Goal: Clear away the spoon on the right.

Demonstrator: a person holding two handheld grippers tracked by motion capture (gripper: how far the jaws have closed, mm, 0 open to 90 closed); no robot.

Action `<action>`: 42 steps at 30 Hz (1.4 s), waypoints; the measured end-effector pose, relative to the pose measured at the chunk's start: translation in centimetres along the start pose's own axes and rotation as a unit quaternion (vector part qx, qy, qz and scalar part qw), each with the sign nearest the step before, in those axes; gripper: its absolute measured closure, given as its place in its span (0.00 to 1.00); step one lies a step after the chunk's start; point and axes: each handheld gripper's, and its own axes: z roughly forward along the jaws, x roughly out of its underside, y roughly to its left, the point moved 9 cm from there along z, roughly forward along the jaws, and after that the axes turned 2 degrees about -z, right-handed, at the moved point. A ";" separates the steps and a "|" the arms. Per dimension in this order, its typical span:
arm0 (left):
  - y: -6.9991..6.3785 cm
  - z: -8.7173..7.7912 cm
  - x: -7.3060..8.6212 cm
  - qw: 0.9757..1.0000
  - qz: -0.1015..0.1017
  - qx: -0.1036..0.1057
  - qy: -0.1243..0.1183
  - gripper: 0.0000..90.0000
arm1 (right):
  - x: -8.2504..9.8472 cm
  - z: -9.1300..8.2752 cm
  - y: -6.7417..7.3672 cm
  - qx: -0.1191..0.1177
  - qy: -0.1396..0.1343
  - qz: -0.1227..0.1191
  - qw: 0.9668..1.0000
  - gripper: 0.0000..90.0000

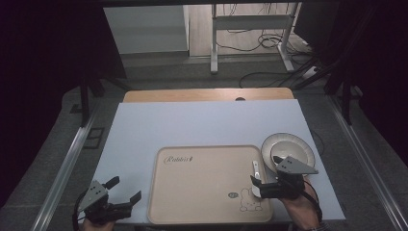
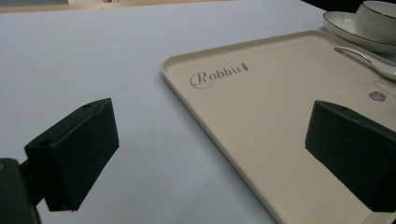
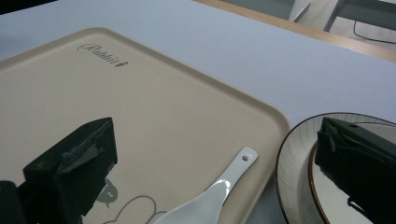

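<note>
One tray (image 1: 202, 187), spoon (image 1: 256, 174), plate (image 1: 303, 147), bowl (image 2: 379, 21)

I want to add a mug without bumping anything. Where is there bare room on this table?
The white table is bare beyond the tray's far rim, and left of it ahead of the left gripper. The tray's left and middle are free too. It is crowded at the right: spoon, plate, bowl, right gripper.

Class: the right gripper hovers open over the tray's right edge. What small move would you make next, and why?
Probably lower the right gripper onto the white spoon and close. Its jaws stand open with the spoon lying on the tray between them, and the left gripper is off beside the tray.
</note>
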 end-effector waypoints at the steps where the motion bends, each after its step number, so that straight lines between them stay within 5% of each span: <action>1: 0.0 0.0 0.0 1.000 0.000 0.000 0.000 0.03 | 0.0 -0.1 -0.1 0.002 -0.001 0.001 1.000 0.00; 30: 0.0 0.0 -0.1 1.000 0.003 -0.002 -0.005 0.03 | 2.2 -4.6 -2.5 0.042 -0.040 0.053 0.997 0.00; 42: 0.0 0.0 0.0 1.000 0.004 -0.002 -0.005 0.03 | 3.8 -5.2 -2.8 0.055 -0.050 0.042 0.996 0.00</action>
